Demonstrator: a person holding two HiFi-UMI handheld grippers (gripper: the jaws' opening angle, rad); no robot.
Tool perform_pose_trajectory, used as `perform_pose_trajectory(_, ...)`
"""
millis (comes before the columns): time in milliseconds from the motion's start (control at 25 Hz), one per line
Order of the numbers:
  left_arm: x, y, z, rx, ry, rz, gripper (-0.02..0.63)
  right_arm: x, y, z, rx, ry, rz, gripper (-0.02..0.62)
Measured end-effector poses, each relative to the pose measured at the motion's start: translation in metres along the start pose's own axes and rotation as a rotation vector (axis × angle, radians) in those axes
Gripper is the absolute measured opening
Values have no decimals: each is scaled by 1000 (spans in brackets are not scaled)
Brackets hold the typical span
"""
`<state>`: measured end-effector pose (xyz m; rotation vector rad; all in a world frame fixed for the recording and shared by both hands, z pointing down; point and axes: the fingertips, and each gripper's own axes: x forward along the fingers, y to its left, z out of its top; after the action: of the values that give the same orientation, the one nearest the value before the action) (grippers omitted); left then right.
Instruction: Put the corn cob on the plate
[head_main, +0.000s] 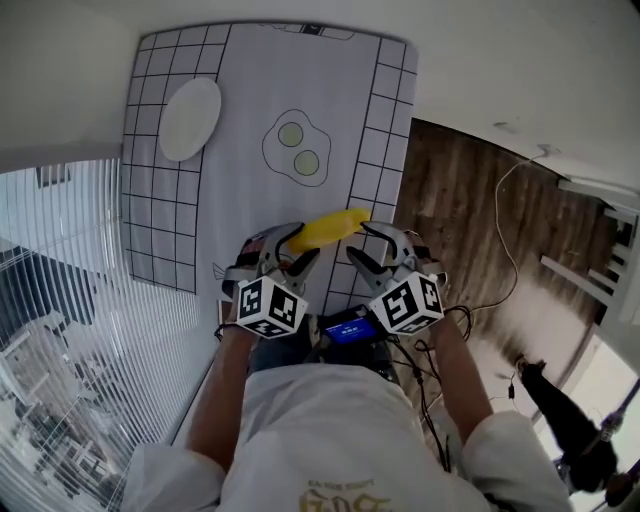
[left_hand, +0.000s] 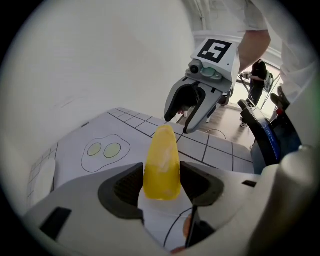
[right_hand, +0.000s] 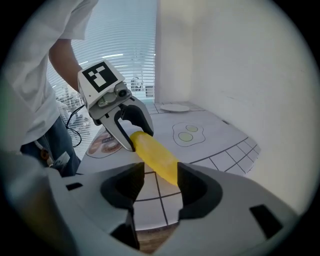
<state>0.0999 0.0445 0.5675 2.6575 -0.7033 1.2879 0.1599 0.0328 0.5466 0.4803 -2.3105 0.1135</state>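
Observation:
A yellow corn cob lies low over the near end of the white gridded mat, between my two grippers. Its left end sits between the jaws of my left gripper, which stand wide on either side of the corn cob. Its right end reaches into my right gripper, where the corn cob lies against one pad with a gap at the other. A white oval plate rests at the mat's far left, well away from both grippers.
A fried-egg drawing is printed in the mat's middle. The table's right edge drops to a wooden floor with cables. Window blinds run along the left. A device with a blue screen hangs at my waist.

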Motion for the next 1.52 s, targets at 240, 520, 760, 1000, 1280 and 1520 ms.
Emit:
perform_pose_trajectory(240,4,-1,0,14,12,5,229,0,6,-4,1,-1,7,215)
perform_pose_trajectory(520,9,-1,-2,-4,75,-42,242,18,0,-11,-171,78,67,296)
perform_pose_trajectory(760,26,-4,-10,-22,137,-101,247,36,-11,-14,-262,118,85,296)
perform_pose_trajectory(1000,25,-2,-9,-39,121,-114,255,38,-16,-14,-244,123,87,264)
perform_pose_trajectory(1280,25,-8,-6,-18,94,-126,253,21,-14,-18,-100,103,63,254)
perform_pose_trajectory(1520,23,-11,-3,-87,68,-131,253,-8,-23,-19,316,5,-14,213)
